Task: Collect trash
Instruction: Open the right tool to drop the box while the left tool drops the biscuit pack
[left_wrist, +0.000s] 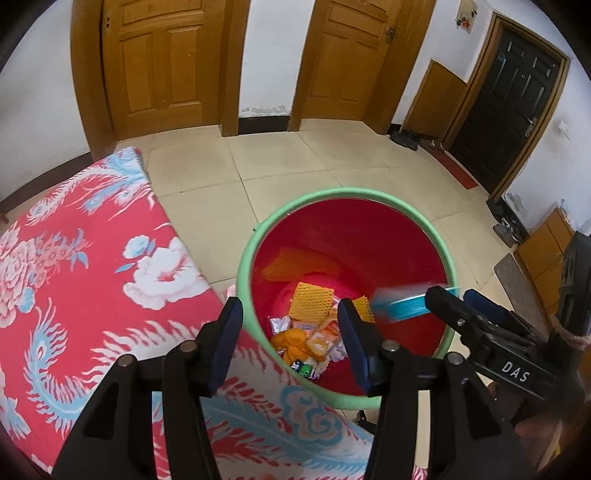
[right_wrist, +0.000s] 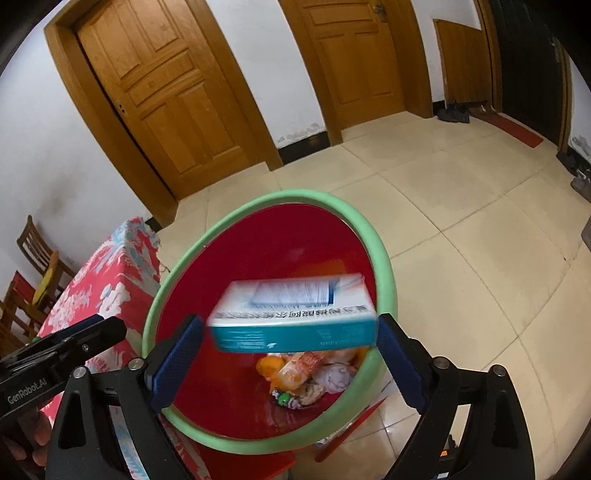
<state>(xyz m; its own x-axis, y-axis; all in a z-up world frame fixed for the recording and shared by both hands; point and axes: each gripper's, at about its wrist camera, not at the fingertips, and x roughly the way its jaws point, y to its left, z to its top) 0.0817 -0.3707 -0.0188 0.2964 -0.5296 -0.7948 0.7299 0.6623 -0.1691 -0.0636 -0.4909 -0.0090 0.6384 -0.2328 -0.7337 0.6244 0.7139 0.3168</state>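
Left wrist view — "DAS" on right tongs (left_wrist: 452, 295) — blurred box (left_wrist: 402, 304)

Both tongs point downward, left tongs (left_wrist: 291, 332) empty, right tongs (right_wrist: 291, 354) seemingly parted.

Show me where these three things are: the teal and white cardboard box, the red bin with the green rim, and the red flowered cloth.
teal and white cardboard box (right_wrist: 295, 334): right wrist view, teal front side.
red bin with green rim (left_wrist: 246, 258): left wrist view, left rim.
red flowered cloth (left_wrist: 92, 280): left wrist view, middle of the top.
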